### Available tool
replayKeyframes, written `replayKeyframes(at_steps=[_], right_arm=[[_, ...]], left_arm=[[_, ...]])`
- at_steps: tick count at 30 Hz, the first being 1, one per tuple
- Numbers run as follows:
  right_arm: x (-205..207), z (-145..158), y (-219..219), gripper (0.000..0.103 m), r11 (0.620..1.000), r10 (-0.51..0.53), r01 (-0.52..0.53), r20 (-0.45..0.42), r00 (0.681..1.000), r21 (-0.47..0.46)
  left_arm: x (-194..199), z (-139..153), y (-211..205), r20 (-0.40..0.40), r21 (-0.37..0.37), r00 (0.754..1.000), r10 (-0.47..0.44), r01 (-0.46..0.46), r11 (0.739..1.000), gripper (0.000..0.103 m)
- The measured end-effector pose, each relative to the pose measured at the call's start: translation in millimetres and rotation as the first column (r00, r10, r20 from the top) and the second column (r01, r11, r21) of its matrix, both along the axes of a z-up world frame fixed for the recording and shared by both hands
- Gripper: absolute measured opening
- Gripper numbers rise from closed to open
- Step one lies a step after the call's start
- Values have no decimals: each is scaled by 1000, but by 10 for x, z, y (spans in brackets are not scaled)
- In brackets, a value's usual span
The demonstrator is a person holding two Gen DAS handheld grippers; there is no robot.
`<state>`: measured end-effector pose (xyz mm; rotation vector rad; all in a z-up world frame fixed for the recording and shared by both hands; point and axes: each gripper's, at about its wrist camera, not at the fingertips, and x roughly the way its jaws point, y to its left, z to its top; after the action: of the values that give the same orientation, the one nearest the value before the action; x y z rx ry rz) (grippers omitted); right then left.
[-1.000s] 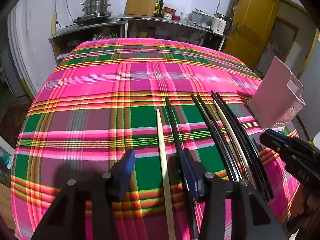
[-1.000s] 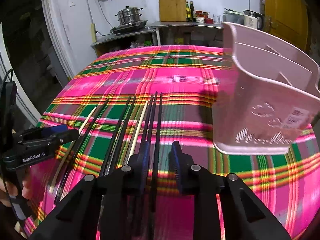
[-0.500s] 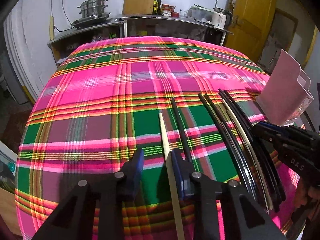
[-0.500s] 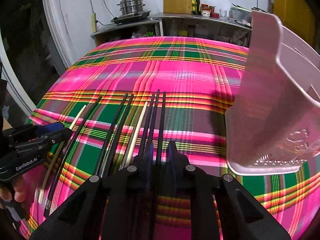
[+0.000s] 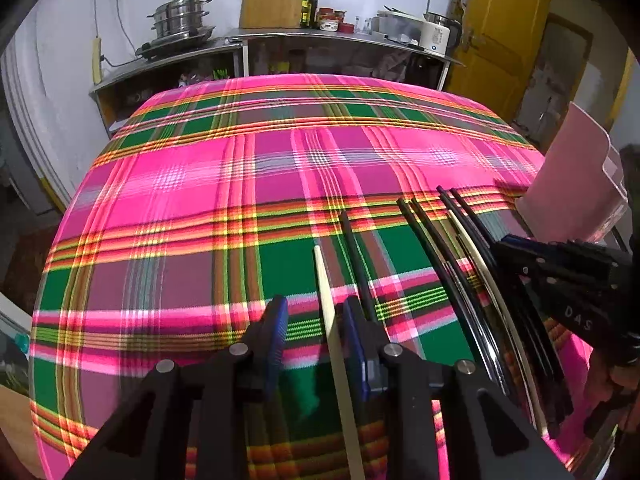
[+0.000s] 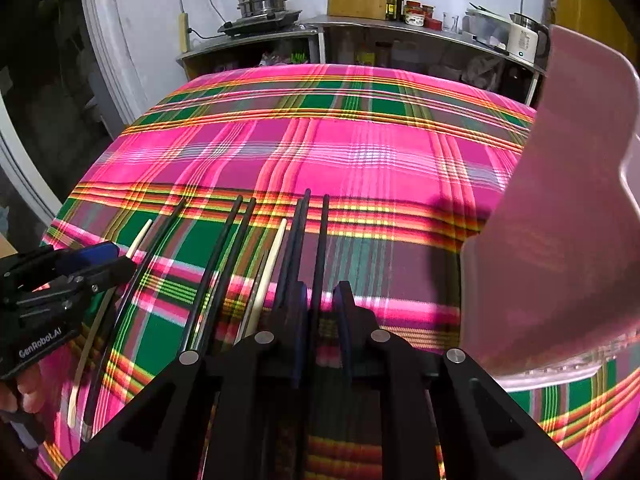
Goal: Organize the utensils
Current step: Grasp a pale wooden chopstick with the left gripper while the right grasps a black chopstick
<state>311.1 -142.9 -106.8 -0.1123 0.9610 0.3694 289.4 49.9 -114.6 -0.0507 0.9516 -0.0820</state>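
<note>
The left gripper [image 5: 316, 320] is straddling a pale chopstick [image 5: 326, 300] at lower centre, its pads apart and not visibly pressing it. The right gripper [image 6: 322, 300] is pinching a black chopstick [image 6: 320, 248]. More black chopsticks [image 6: 224, 256] are lying left of it. The plaid tablecloth [image 5: 224, 184] is spreading bare toward the far edge, while the pink holder [image 6: 560, 220] is crowding the right. "GenRobot.AI" is reading at lower left; "DAS" is showing at right in the left view.

Chopsticks [image 6: 236, 264] left of holder [image 6: 560, 240]
</note>
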Motion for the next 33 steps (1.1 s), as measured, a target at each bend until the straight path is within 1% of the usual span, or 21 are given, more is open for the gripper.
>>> replayKeyframes(at_steps=[2, 5, 8, 9, 13, 19, 22, 28, 29, 31, 33], right_arm=[[41, 0, 32, 15, 1000, 1, -1, -3, 1000, -10], [97, -3, 64, 9, 1000, 8, -8, -10, 1000, -14], [120, 3, 93, 7, 1000, 15, -15, -16, 1000, -16], [114, 6, 93, 7, 1000, 16, -16, -17, 1000, -14], [95, 50, 75, 6, 1000, 16, -16, -19, 1000, 9], [29, 186, 29, 6, 999, 22, -22, 1, 1000, 40], [10, 229, 26, 6, 999, 27, -27, 6, 1000, 42], [114, 71, 53, 6, 999, 25, -23, -56, 998, 43], [127, 52, 60, 7, 999, 24, -22, -55, 998, 44], [145, 43, 76, 12, 999, 28, -26, -47, 999, 45], [190, 38, 91, 14, 999, 26, -24, -49, 998, 41]], left_arm=[[20, -5, -27, -2, 20, 1000, -9, 9, 1000, 29], [50, -4, -55, -6, 38, 1000, -20, 20, 999, 26], [84, 3, -51, -12, 40, 1000, -16, 17, 999, 15], [85, 0, -42, -14, 35, 1000, -16, 17, 999, 9], [110, 12, -10, -29, 9, 999, -17, 17, 1000, 6], [40, 115, 42, -18, -40, 1000, -18, 18, 999, 6], [-3, 173, 51, -10, -44, 1000, -29, 29, 999, 6], [73, 89, 57, -41, -26, 998, -43, 42, 999, 6], [84, 69, 57, -47, -27, 998, -41, 40, 999, 6], [111, 22, 70, -63, -23, 998, -31, 30, 999, 6], [111, 16, 64, -56, -19, 998, -34, 33, 999, 6]])
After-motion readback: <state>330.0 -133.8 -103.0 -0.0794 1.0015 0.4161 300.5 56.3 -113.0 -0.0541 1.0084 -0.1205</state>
